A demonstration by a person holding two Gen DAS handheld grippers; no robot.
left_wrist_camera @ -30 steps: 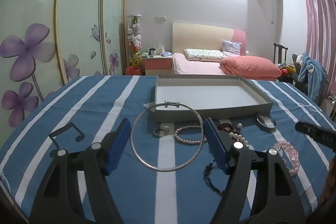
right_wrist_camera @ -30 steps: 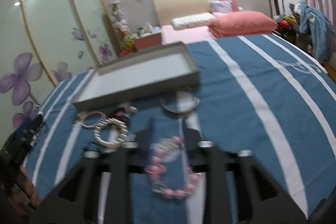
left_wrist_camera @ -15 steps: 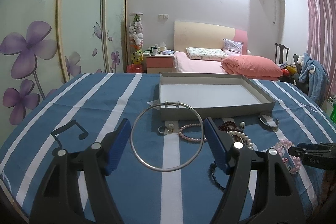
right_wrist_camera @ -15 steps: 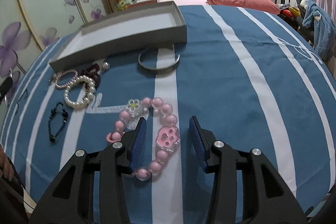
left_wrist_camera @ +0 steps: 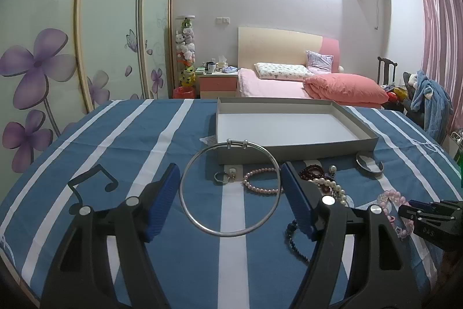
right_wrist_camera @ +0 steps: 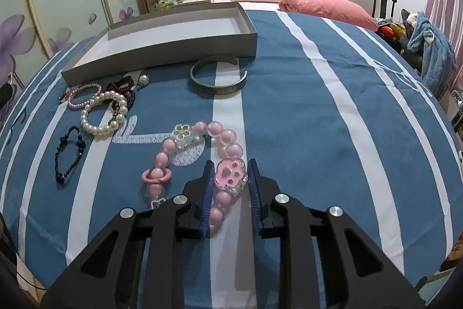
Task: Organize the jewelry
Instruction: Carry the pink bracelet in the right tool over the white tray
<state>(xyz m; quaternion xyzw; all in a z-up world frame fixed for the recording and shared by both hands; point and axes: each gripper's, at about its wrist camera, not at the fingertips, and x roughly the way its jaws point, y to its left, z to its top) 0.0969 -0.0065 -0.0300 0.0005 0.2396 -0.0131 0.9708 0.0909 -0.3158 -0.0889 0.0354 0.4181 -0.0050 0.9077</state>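
As right fingers [right_wrist_camera: 209, 184] close around pink bead bracelet [right_wrist_camera: 230, 174], left fingers [left_wrist_camera: 163, 194] wide, holding silver bangle [left_wrist_camera: 230, 190]

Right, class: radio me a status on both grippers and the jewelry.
Left gripper holds silver bangle. Right gripper closing around pink bracelet. Tray empty. Nothing blocking.

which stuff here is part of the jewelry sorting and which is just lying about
Part of the job:
- grey tray
- silver bangle
- pink bead bracelet
- pearl bracelet
- silver cuff
- dark bead bracelet

Just lying about:
- bed pillows
- plush toys
- blue garment
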